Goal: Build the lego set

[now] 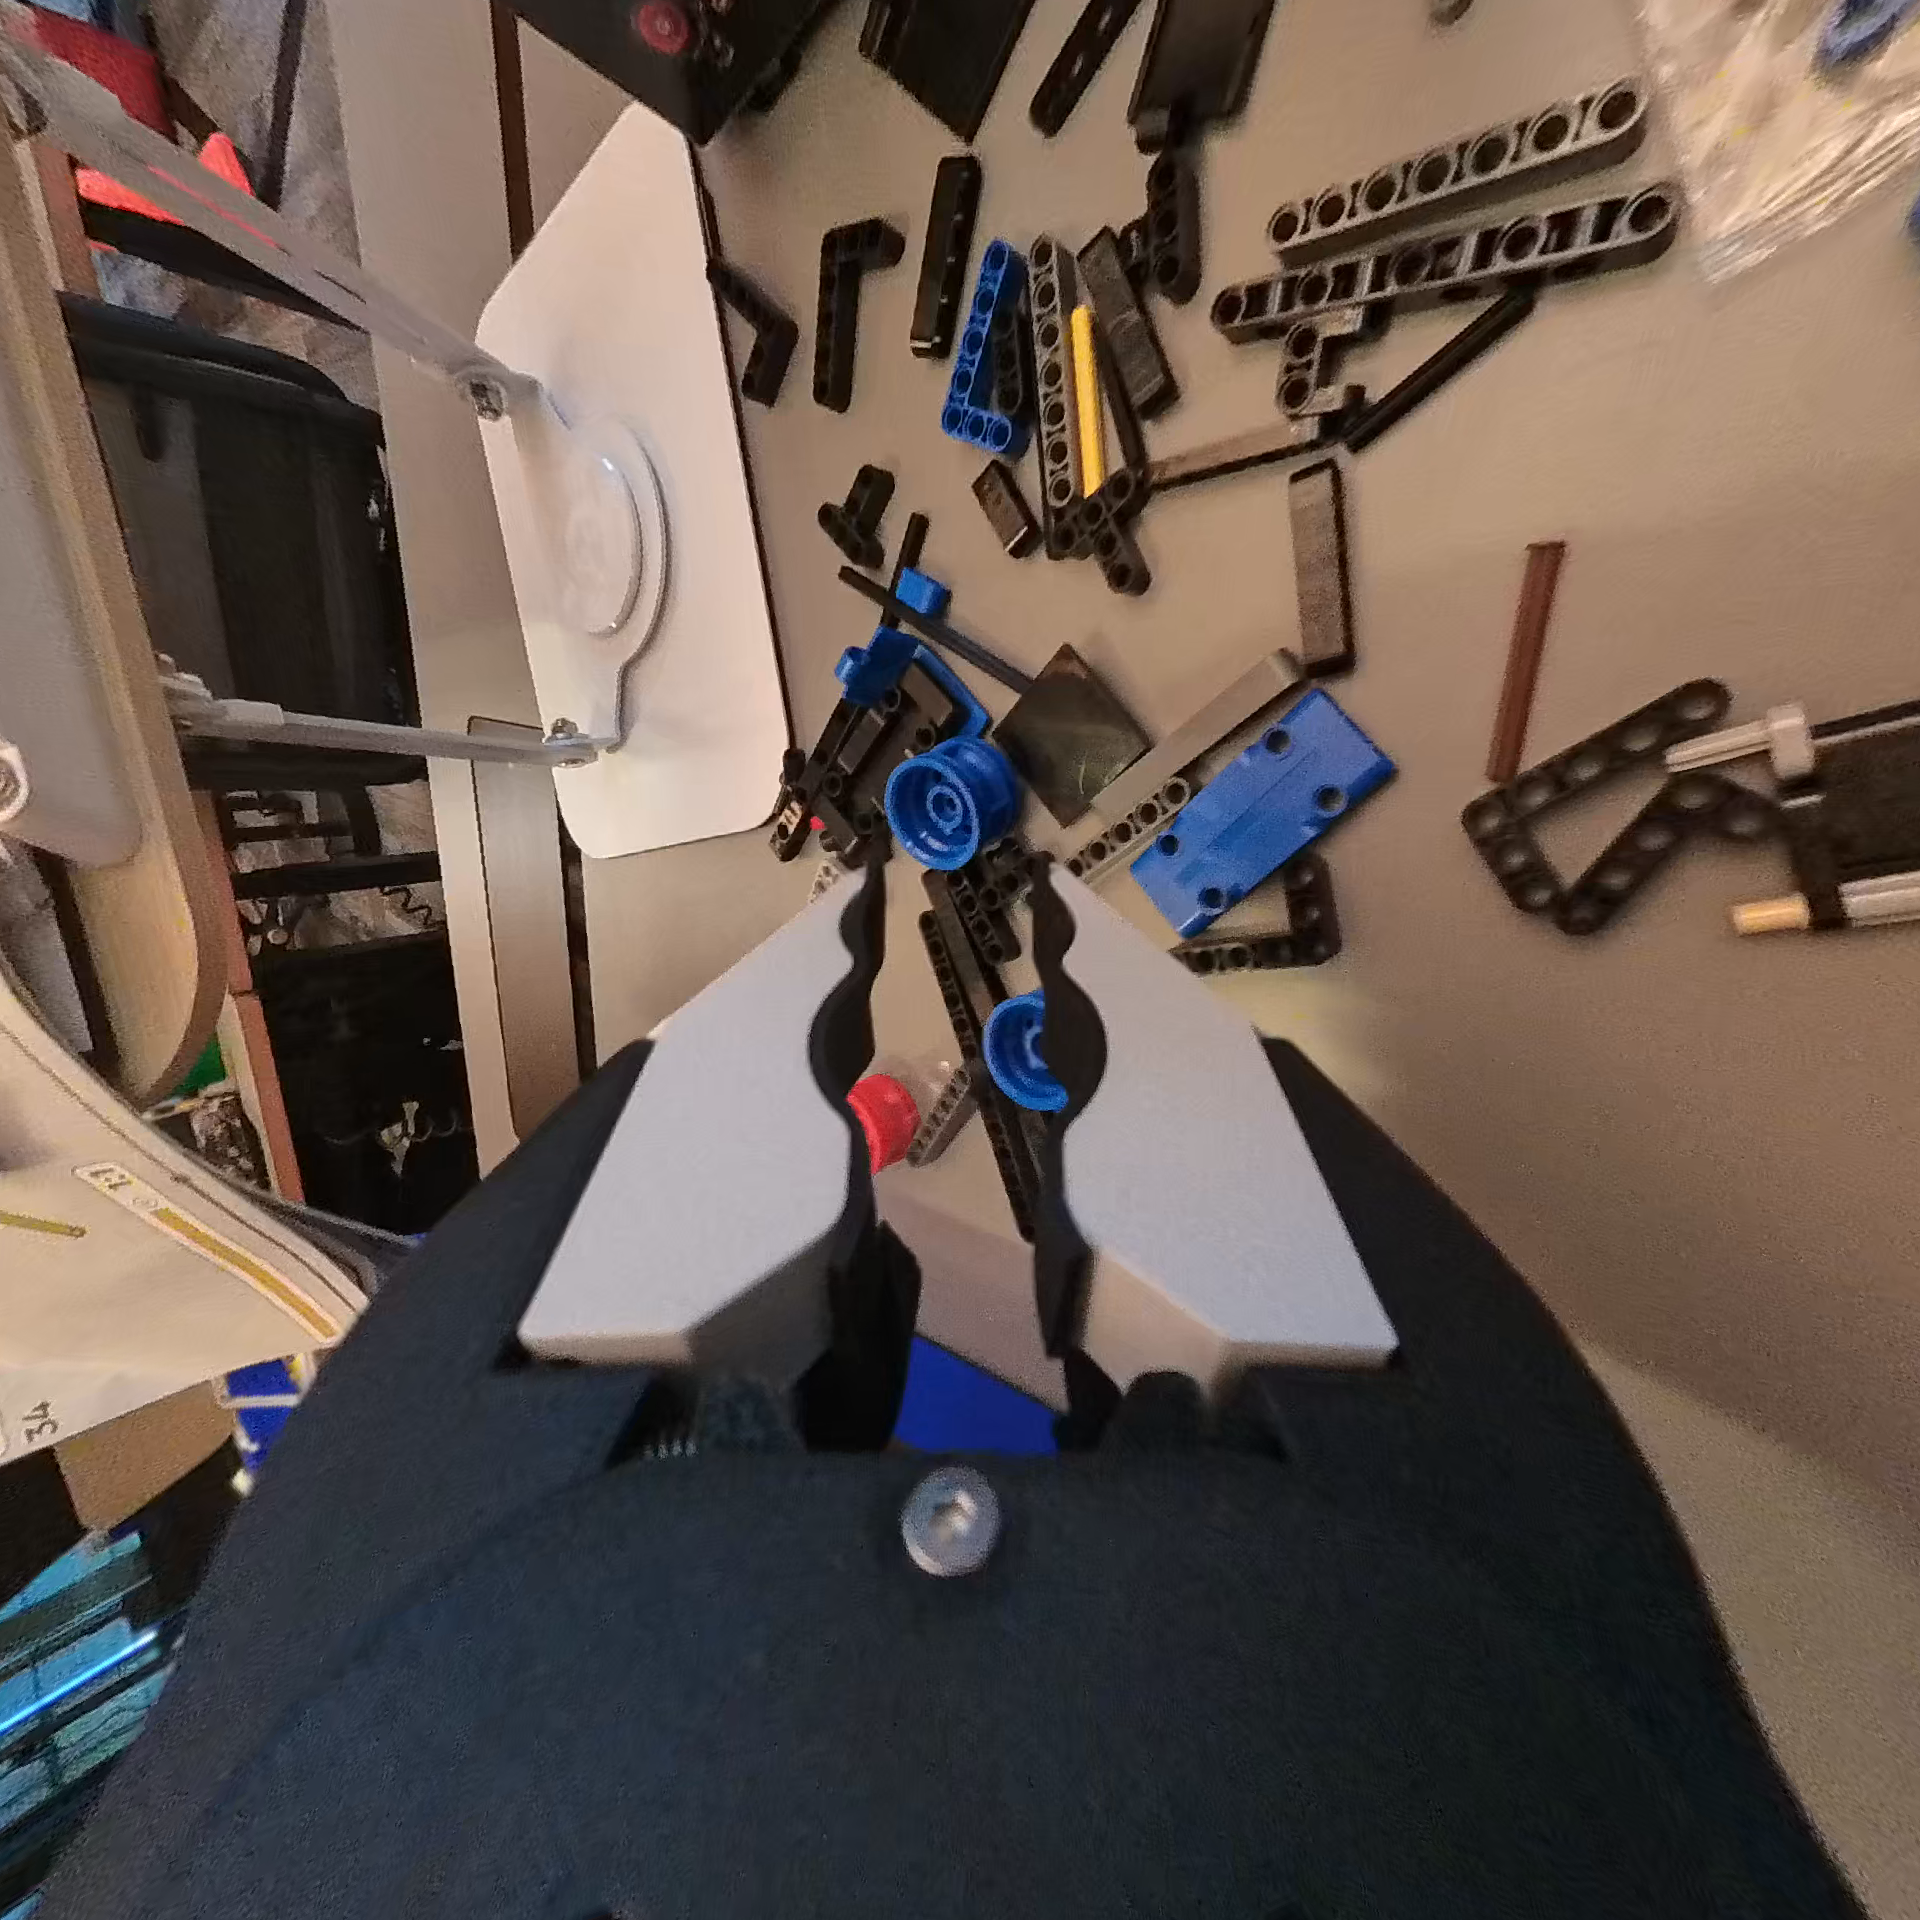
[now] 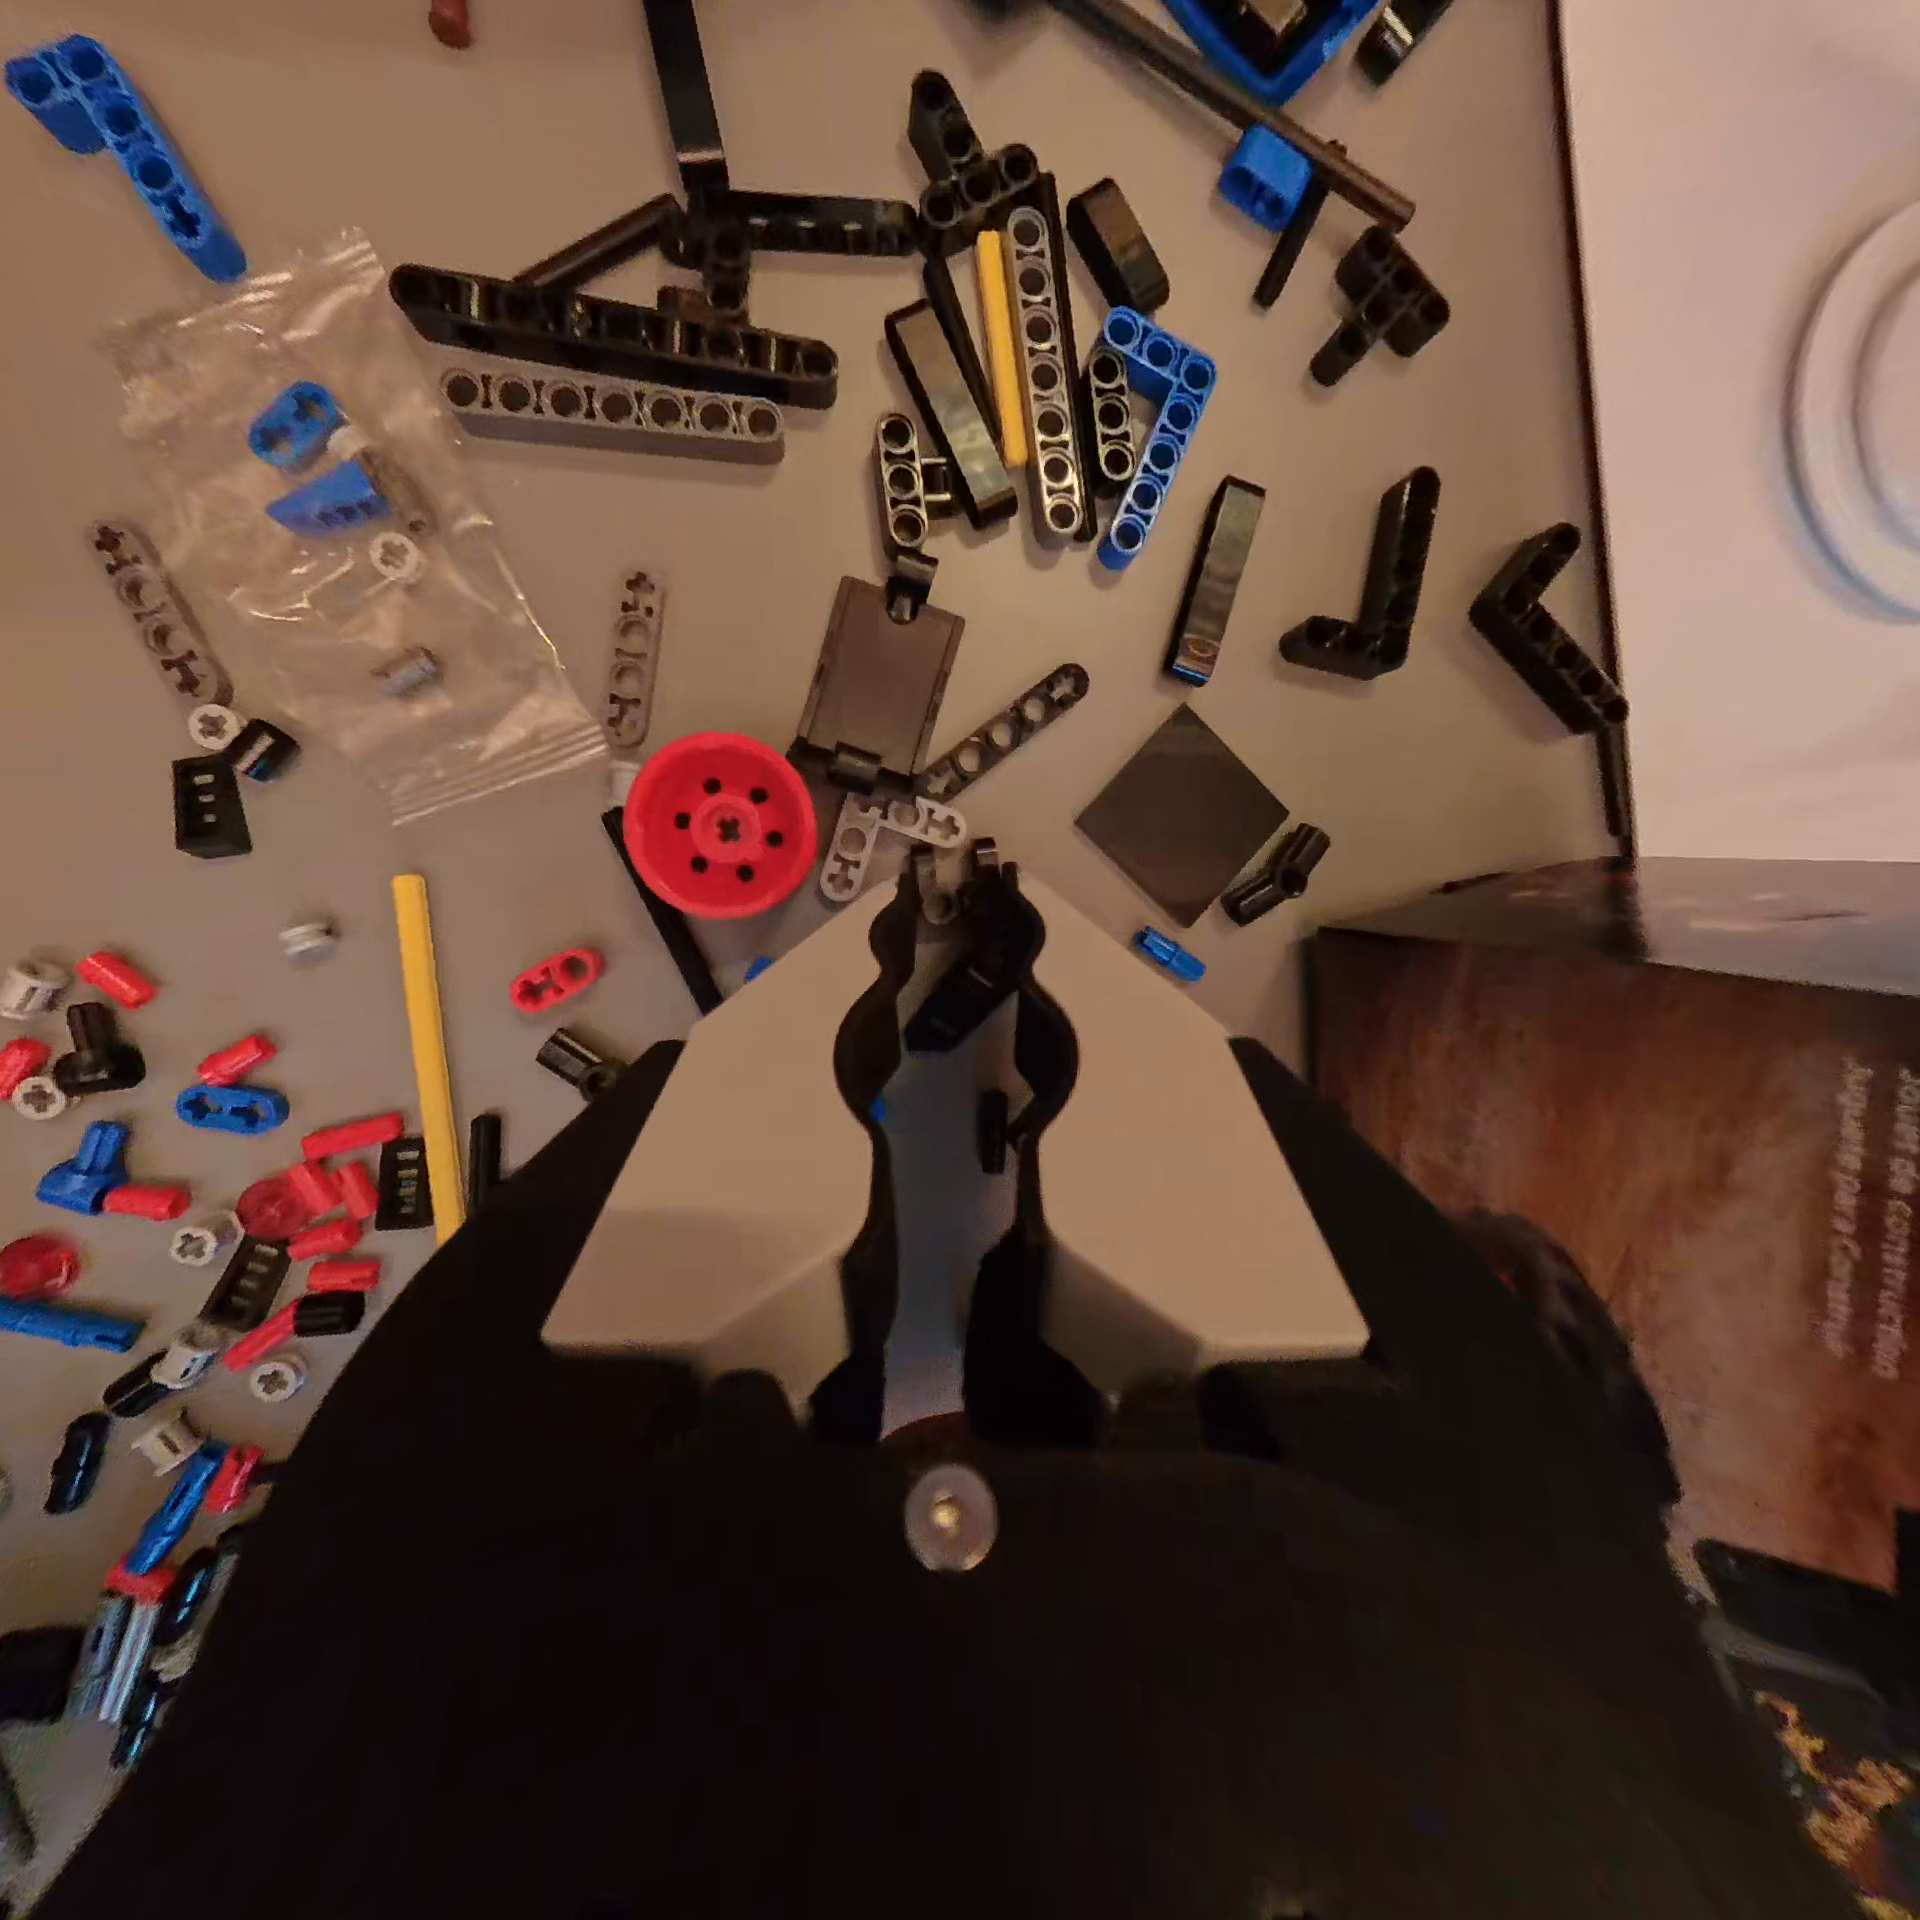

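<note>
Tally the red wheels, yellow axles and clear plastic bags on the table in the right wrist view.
red wheel: 1
yellow axles: 2
clear plastic bag: 1
Total: 4

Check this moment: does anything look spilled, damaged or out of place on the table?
Nothing looks damaged. The loose pieces lie scattered, as expected mid-build. One oddity: the clear plastic bag lies crumpled among them with a few small parts inside. The red wheel lies flat on its side, just ahead of the right gripper.
</note>
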